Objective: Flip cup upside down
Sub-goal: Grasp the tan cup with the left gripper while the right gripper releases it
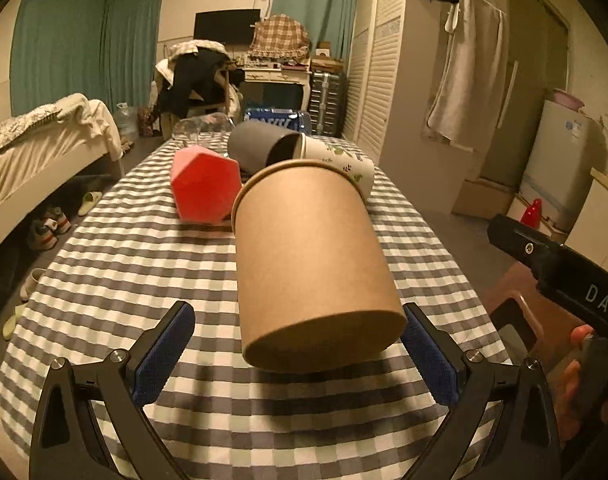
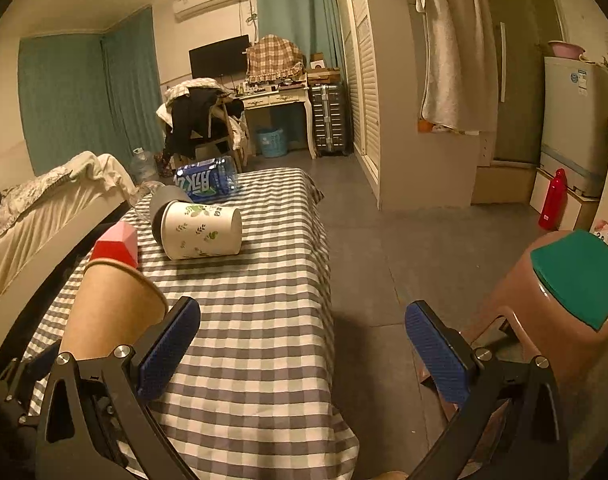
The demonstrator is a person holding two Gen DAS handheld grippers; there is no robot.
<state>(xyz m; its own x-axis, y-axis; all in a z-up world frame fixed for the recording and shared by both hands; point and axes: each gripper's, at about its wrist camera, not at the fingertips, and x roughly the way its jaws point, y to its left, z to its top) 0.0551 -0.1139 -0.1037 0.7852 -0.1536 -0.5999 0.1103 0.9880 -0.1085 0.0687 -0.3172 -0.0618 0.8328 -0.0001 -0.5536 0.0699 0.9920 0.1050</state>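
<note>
Right now we are looking at 1 brown paper cup point(image 1: 312, 264) lying on its side on the checked table point(image 1: 143, 272), base toward the left wrist camera, rim pointing away. We are seeing the left hand-held gripper point(image 1: 297, 354) with its 2 blue pads spread wide on either side of the cup's base; whether the right pad is touching it we cannot tell. Beyond it, 3 more containers are lying tipped over: a red faceted cup point(image 1: 205, 186), a grey cup point(image 1: 259, 148) and a white leaf-print cup point(image 1: 344, 164), whose insides are not showing. From the right wrist view we are seeing the right hand-held gripper point(image 2: 301, 342) spread apart, holding nothing, over the table edge and floor. Only this view is showing a blue-labelled bottle point(image 2: 207, 180) lying flat on the table and a brown stool point(image 2: 552, 304).
</note>
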